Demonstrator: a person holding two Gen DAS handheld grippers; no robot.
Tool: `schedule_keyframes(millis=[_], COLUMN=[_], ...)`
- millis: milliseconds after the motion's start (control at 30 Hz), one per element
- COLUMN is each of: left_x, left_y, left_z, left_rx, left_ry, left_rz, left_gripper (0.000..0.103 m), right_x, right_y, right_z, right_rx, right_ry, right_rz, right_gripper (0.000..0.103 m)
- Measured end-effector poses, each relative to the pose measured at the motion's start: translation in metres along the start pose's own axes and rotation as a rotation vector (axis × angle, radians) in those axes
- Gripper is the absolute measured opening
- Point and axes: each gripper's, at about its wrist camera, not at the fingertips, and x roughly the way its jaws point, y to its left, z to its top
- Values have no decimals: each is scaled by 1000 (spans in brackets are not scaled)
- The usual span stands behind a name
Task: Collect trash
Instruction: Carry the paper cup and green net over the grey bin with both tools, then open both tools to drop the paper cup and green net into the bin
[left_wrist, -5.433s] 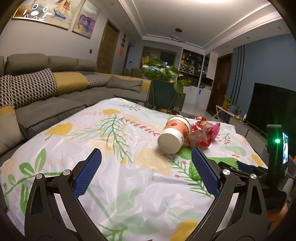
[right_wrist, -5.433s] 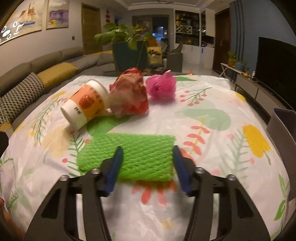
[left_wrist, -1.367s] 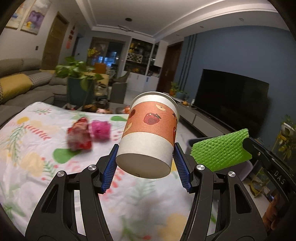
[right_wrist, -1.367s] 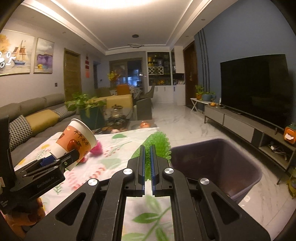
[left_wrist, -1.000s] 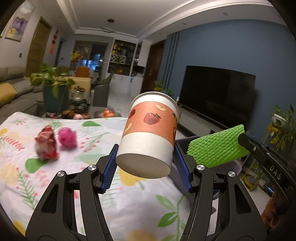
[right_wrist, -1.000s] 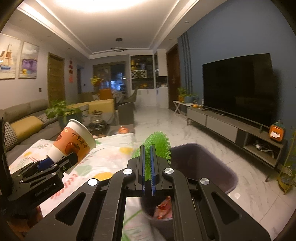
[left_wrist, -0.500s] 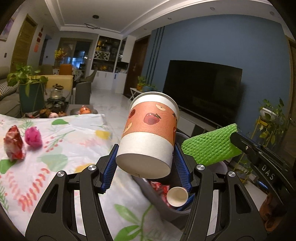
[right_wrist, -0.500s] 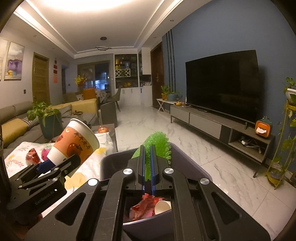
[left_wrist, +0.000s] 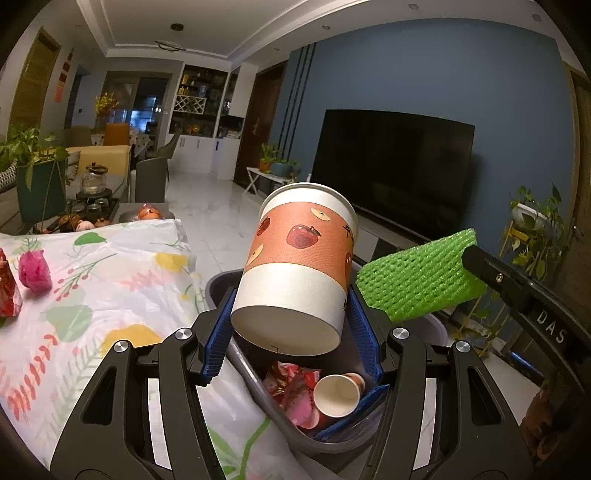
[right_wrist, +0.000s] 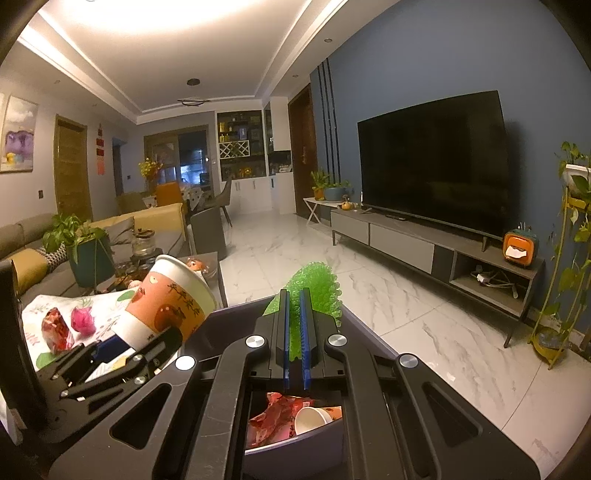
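My left gripper (left_wrist: 291, 325) is shut on an orange paper cup (left_wrist: 299, 266) printed with apples, held tilted above the grey trash bin (left_wrist: 273, 413). The same cup (right_wrist: 166, 299) shows at the left of the right wrist view. My right gripper (right_wrist: 294, 325) is shut on a green foam net (right_wrist: 314, 288), also over the bin (right_wrist: 295, 446); the net (left_wrist: 417, 280) appears at the right in the left wrist view. Inside the bin lie a small paper cup (left_wrist: 336, 397) and red wrappers (left_wrist: 291, 391).
The table with a floral cloth (left_wrist: 92, 295) lies to the left, bearing a red wrapper (right_wrist: 55, 328) and a pink ball (left_wrist: 35, 269). A TV (right_wrist: 432, 162) on a low console (right_wrist: 424, 247) stands at the right. Marble floor (right_wrist: 295, 251) spreads beyond the bin.
Both grippers picked up their items from the table and swung right, away from it. They now hang over the bin, whose contents have come into view.
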Motion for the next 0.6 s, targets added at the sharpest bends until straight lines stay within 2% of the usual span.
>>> schedule_keyframes(millis=[500,600], left_x=[18,20], left_y=[-13,-13], left_z=[-8,-10], left_rx=[21,21], left_ry=[28,42], left_rz=[-14,-28], left_gripper=[59,59], right_x=[15,20], right_y=[-10,-16], right_z=[0,0], right_rx=[54,75], right_ry=[29,37], right_rz=[29,45], right_gripper=[6,9])
